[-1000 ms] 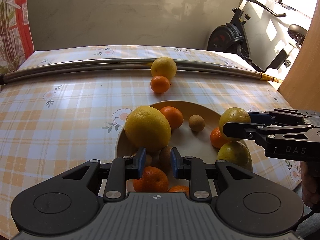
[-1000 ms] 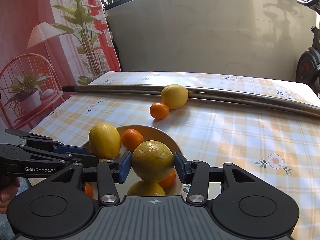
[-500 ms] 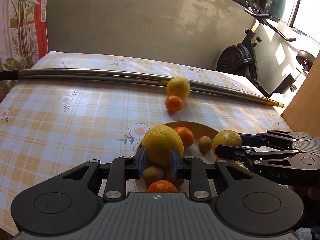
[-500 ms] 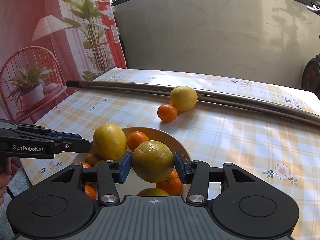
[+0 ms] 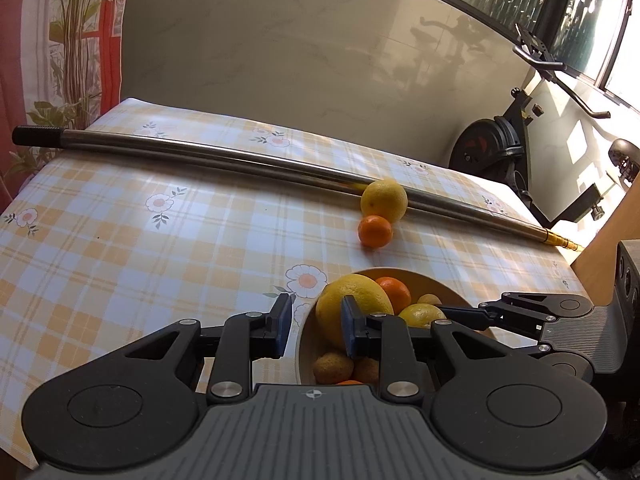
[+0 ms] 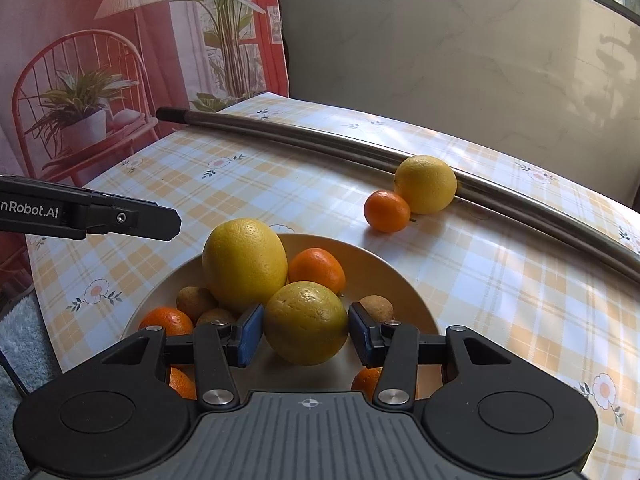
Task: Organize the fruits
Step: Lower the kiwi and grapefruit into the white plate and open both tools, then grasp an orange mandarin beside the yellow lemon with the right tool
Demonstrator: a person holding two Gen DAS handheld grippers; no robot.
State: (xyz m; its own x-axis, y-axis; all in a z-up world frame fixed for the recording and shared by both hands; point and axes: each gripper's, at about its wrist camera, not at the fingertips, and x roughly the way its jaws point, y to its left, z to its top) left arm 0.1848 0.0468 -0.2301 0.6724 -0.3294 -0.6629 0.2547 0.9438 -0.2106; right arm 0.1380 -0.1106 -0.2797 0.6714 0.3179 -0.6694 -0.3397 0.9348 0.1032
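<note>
A beige bowl (image 6: pixel 384 268) holds a large yellow lemon (image 6: pixel 244 264), a tangerine (image 6: pixel 318 268), small brown fruits (image 6: pixel 194 300) and more tangerines (image 6: pixel 168 320). My right gripper (image 6: pixel 306 334) is shut on a yellow-green citrus (image 6: pixel 306 322) above the bowl. My left gripper (image 5: pixel 312 324) is open and empty at the bowl's left rim (image 5: pixel 300 344), raised; it shows at the left of the right wrist view (image 6: pixel 120 222). A yellow lemon (image 6: pixel 426 184) and a tangerine (image 6: pixel 386 211) lie on the table beyond the bowl.
A long steel pole (image 5: pixel 240 158) lies across the checked tablecloth (image 5: pixel 120 240) behind the loose fruits, which rest against it. An exercise bike (image 5: pixel 520 140) stands right of the table. A wooden panel (image 5: pixel 608 240) is at the right edge.
My left gripper has risen and pulled back left, away from the bowl's fruits. My right gripper has lifted slightly with the citrus still held.
</note>
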